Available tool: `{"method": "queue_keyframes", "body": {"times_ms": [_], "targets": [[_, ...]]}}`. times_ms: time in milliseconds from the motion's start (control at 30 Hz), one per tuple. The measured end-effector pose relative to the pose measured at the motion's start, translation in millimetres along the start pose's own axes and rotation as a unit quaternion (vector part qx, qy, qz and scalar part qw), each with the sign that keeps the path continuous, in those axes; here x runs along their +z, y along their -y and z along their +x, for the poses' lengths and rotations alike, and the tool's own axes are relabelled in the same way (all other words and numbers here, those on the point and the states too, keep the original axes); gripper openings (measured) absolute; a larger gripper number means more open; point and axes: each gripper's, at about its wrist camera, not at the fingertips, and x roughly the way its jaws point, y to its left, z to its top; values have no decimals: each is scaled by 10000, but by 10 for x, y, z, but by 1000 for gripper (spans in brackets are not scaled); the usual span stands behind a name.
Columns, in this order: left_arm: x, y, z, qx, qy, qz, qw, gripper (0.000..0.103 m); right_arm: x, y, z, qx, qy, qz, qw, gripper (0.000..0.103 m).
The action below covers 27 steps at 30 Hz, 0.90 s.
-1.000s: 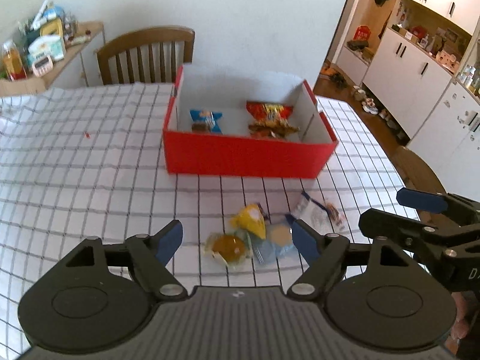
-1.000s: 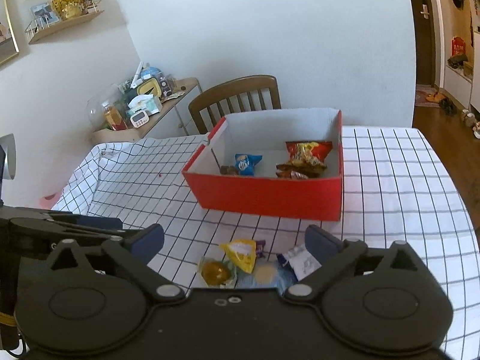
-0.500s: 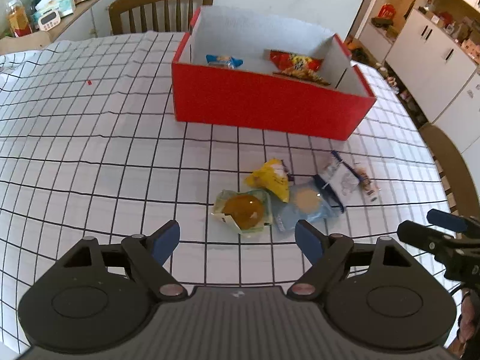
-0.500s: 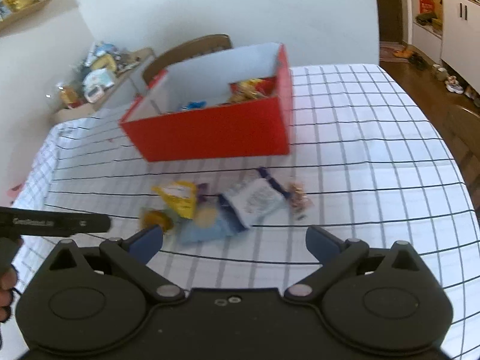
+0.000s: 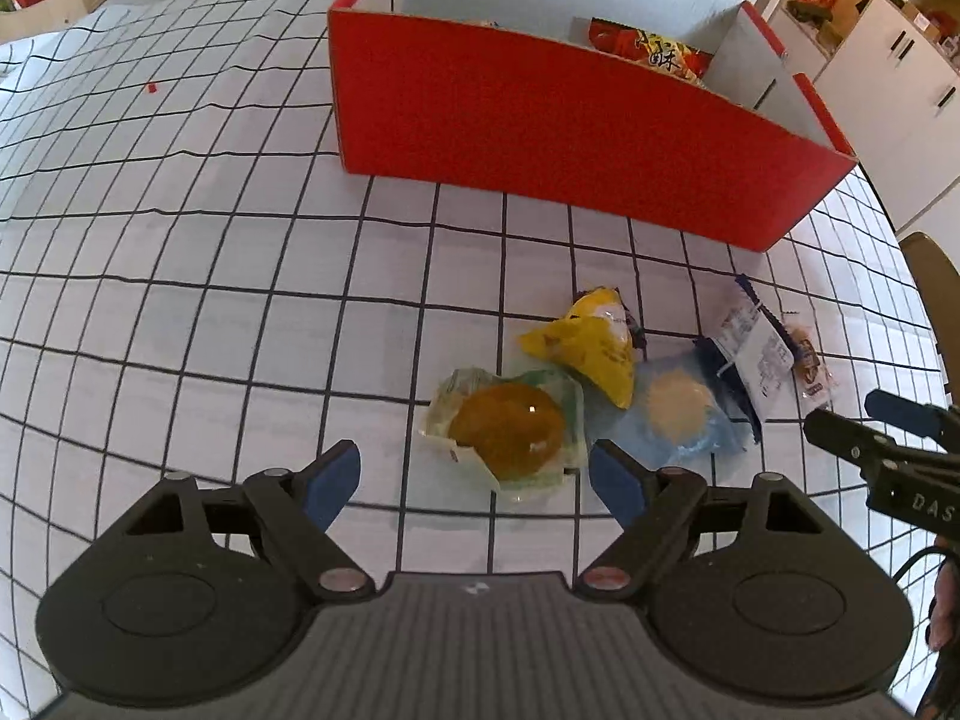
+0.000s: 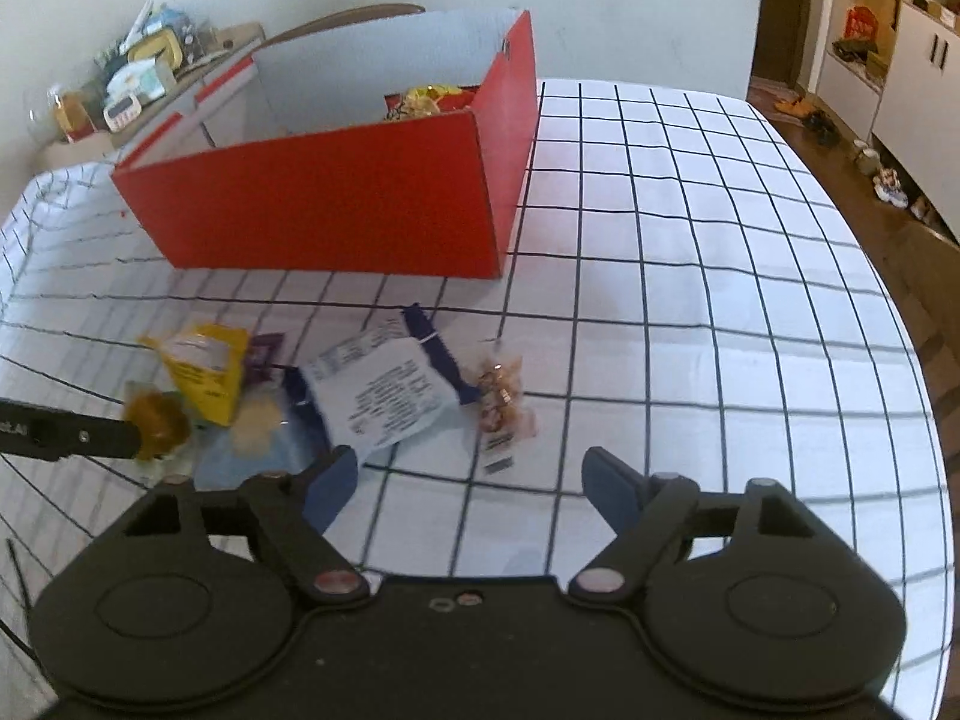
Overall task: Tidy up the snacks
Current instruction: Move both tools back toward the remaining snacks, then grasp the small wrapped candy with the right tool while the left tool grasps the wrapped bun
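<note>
A red box (image 5: 558, 126) with white inside stands on the checked tablecloth and holds a red snack bag (image 5: 651, 51). In front of it lie several snacks: a clear-wrapped orange cake (image 5: 507, 429), a yellow packet (image 5: 591, 345), a blue-wrapped round biscuit (image 5: 681, 405), a white packet (image 6: 390, 393) and a small nut pack (image 6: 501, 402). My left gripper (image 5: 474, 477) is open, just short of the orange cake. My right gripper (image 6: 471, 480) is open, just short of the nut pack and white packet.
The table's right edge (image 6: 900, 324) curves close to the right gripper. A wooden chair (image 6: 354, 18) and a cluttered sideboard (image 6: 150, 66) stand behind the box. White cupboards (image 5: 900, 60) are at the far right.
Both grippers have dropped lower and moved forward toward the loose snacks. The right gripper has swung right, so the nut pack now lies before it. Both stay open.
</note>
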Motion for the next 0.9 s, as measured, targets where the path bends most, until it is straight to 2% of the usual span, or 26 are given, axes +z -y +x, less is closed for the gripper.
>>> {"method": "queue_keyframes", "body": {"times_ms": [100,200,400,500,600,733,767,900], "targets": [[31,26,62,-38,-31,48,10000,82,57,36,102,-15,-62,-127,9999,73],[60,45,123,-87,-117,48,9999,71,110,48,216,-66,-143,-259,9995,66],[100,68,185,-186,-154,-22,9997,60,148,-15,325,-116,-187,-562,9982,55],[116,67,192,-210,-138,-51,9997,59,141,-45,337,-168,-138,-680,9975,51],[116,85,183,-182,-101,-21,9998,58,147,-69,342,-233,-98,-795,9965,43],[100,110,162,-158,-48,33,9999,55,140,-77,330,-266,-40,-824,9962,30],[98,102,145,-230,-35,13,9997,44,132,-72,322,-277,-23,-801,9964,26],[77,59,109,-264,-62,-75,9996,45,103,-17,281,-299,-2,-550,9980,23]]}}
